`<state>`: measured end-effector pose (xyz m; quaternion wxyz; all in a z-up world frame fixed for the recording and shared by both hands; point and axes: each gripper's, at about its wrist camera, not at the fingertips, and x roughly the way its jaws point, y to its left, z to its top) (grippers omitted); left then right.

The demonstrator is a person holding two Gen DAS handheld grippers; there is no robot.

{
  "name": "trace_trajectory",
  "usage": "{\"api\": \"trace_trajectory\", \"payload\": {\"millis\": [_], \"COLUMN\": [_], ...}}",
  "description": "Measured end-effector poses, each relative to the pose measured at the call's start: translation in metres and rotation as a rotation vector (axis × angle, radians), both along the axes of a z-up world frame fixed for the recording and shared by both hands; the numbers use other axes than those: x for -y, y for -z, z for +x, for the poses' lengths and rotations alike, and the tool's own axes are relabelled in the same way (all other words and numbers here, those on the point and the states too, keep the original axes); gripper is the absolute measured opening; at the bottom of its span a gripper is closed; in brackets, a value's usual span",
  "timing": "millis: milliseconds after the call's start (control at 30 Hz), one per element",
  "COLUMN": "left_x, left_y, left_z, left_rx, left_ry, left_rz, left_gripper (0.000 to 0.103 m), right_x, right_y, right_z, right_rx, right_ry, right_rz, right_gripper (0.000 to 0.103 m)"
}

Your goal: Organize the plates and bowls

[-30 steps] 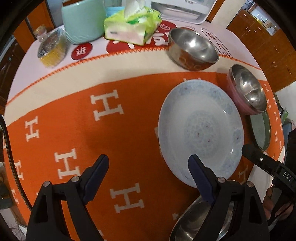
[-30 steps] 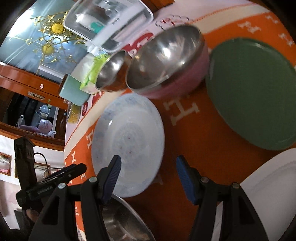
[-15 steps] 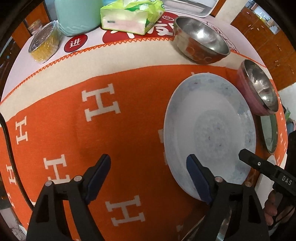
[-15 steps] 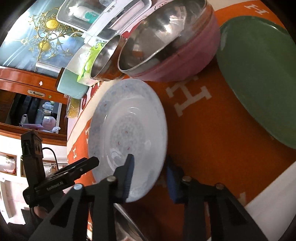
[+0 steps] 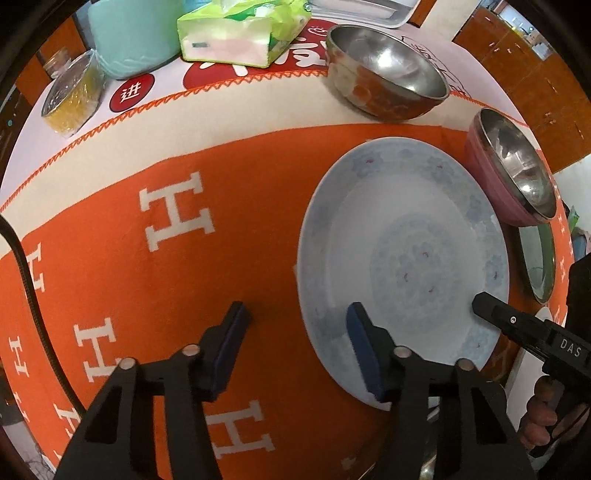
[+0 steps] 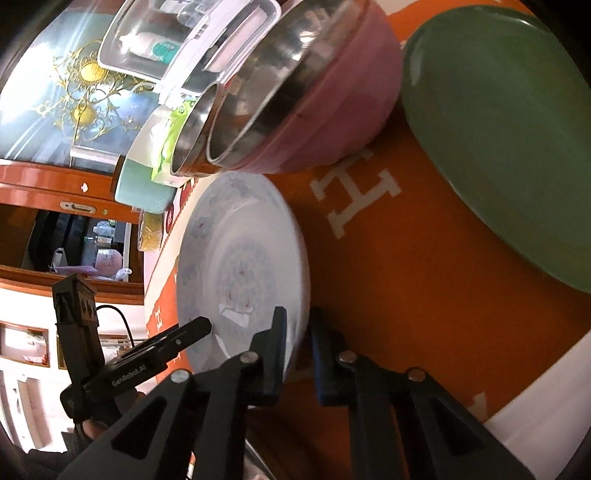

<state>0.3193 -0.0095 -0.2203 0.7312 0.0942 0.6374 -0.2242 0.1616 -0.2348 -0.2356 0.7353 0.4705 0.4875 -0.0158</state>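
A pale blue patterned plate (image 5: 406,258) lies on the orange cloth (image 5: 147,258). My left gripper (image 5: 295,317) straddles its left rim, one finger over the plate and one on the cloth. Its jaws are closing, with a gap still showing beside the rim. My right gripper (image 6: 297,321) is shut on the opposite rim of the plate (image 6: 240,266). One of its fingers (image 5: 491,308) shows in the left wrist view. A pink bowl (image 5: 517,177) and a steel bowl (image 5: 388,85) stand behind the plate. A green plate (image 6: 498,129) lies to the right.
A tissue pack (image 5: 240,33), a teal container (image 5: 133,37) and a jar with yellow contents (image 5: 70,99) stand along the far side. A clear tray (image 6: 192,40) sits behind the bowls. Something white (image 6: 535,387) lies at the cloth's near right.
Both grippers sank toward the blue plate. The right jaws closed onto its rim. The left jaws narrowed around the opposite rim.
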Motion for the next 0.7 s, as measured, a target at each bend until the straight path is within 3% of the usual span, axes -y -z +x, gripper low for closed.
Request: {"api": "trace_trajectory", "payload": {"millis": [167, 267, 700], "left_x": [0.01, 0.014, 0.017], "left_y": [0.001, 0.001, 0.004], "left_z": [-0.002, -0.003, -0.004], "left_rx": [-0.017, -0.03, -0.041], "left_ry": [0.013, 0.015, 0.001], "left_rz": [-0.042, -0.064, -0.084], "left_gripper": [0.03, 0.022, 0.022], "right_x": [0.001, 0.0, -0.002], "right_y": [0.0, 0.001, -0.001], "right_z": [0.0, 0.001, 0.001], "right_rx": [0.003, 0.003, 0.003], "right_ry": [0.003, 0.004, -0.017], "right_rz": [0.005, 0.004, -0.024], "right_gripper": [0.01, 0.01, 0.01]}}
